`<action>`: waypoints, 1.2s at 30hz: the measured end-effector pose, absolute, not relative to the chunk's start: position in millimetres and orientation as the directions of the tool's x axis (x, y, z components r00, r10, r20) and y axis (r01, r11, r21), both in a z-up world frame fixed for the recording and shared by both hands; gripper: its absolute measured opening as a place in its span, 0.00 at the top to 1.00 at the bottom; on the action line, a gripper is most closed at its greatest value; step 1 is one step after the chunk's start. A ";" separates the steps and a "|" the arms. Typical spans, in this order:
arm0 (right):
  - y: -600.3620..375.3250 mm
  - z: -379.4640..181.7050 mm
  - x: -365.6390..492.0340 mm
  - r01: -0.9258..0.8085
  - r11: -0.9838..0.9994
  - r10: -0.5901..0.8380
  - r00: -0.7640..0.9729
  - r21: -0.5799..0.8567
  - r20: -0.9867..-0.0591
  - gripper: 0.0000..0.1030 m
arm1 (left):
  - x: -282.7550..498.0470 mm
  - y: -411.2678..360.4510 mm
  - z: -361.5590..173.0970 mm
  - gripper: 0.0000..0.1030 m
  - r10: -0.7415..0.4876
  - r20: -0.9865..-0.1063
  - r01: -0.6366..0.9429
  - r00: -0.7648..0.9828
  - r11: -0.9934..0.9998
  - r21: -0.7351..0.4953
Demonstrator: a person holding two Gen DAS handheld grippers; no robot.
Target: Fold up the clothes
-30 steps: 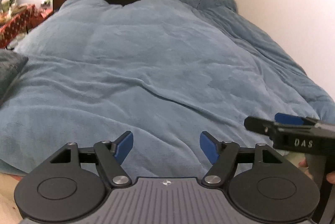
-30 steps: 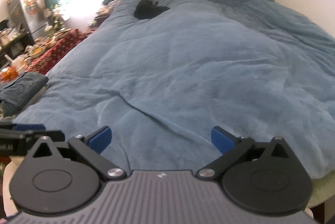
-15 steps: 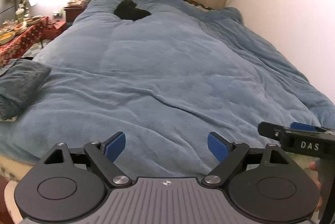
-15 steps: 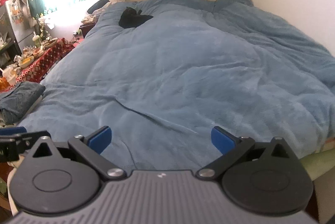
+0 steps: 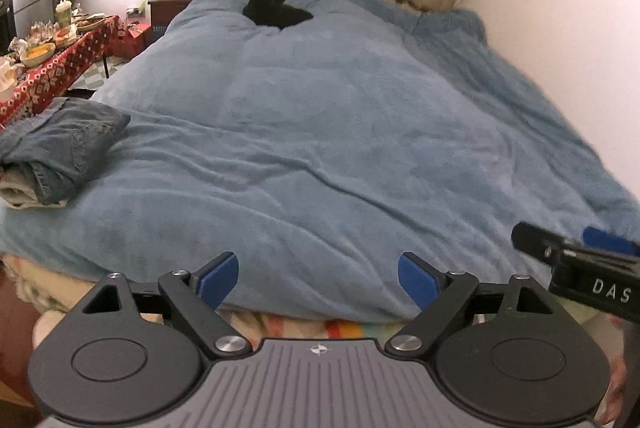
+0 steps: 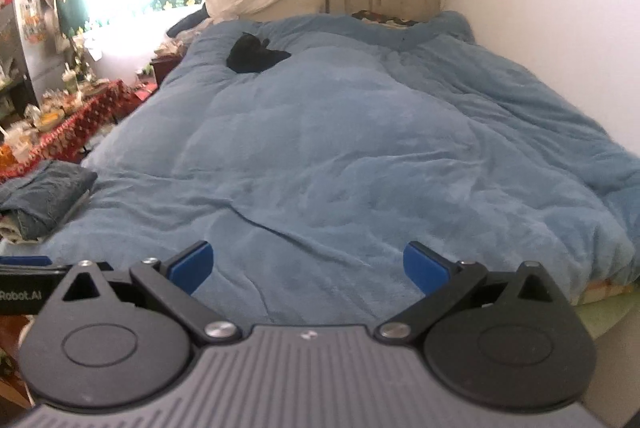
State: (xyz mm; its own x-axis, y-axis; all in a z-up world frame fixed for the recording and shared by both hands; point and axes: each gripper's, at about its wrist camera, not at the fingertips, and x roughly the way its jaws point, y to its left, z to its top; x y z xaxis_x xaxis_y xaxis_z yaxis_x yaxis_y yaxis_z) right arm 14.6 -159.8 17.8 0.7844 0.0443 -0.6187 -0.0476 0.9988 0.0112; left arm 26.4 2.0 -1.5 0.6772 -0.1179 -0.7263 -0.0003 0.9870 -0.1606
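We hold the left hand-held gripper (image 5: 318, 278) and right hand-held gripper (image 6: 307, 267) released at the bed's (image 5: 340, 132) foot, the folded denim pile (image 5: 60, 148) at nine o'clock, the dark garment (image 5: 276, 10) at twelve, so we judge nothing further.

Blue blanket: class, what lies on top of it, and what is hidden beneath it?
On the blue blanket lie a black item and folded denim clothes. A striped sheet edge shows beneath; the rest is covered.
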 end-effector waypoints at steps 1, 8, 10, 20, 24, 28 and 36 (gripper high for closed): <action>-158.6 20.2 13.7 -0.051 0.999 0.036 0.785 -0.007 -0.619 0.01 | 26.1 -0.7 1.2 0.16 -0.103 -0.734 0.005 0.671 0.991 -0.134; -156.6 21.4 6.3 -0.049 0.999 0.026 0.747 -0.017 -0.664 0.01 | 15.1 -8.9 8.3 0.16 -0.033 -0.735 -0.035 0.677 0.996 -0.077; -158.3 21.0 1.4 -0.041 0.999 0.026 0.749 -0.008 -0.662 0.01 | 12.5 -7.4 10.0 0.16 -0.026 -0.732 -0.042 0.681 0.996 -0.074; -169.1 19.4 -15.3 0.007 1.000 0.013 0.737 0.027 -0.676 0.01 | -8.4 -11.9 23.4 0.15 0.019 -0.657 -0.036 0.753 0.999 -0.013; -174.3 17.8 -14.9 0.038 0.997 0.016 0.726 0.063 -0.688 0.01 | -5.5 -10.5 19.5 0.15 0.009 -0.681 -0.034 0.732 0.999 -0.024; -174.1 14.0 -12.8 0.061 0.997 -0.009 0.717 0.050 -0.697 0.01 | -8.3 -14.5 19.4 0.15 0.027 -0.672 -0.042 0.740 0.999 -0.006; -172.7 14.7 -17.9 0.068 0.997 -0.027 0.737 0.035 -0.676 0.01 | -13.5 -18.6 22.2 0.15 0.050 -0.650 -0.046 0.758 0.999 0.023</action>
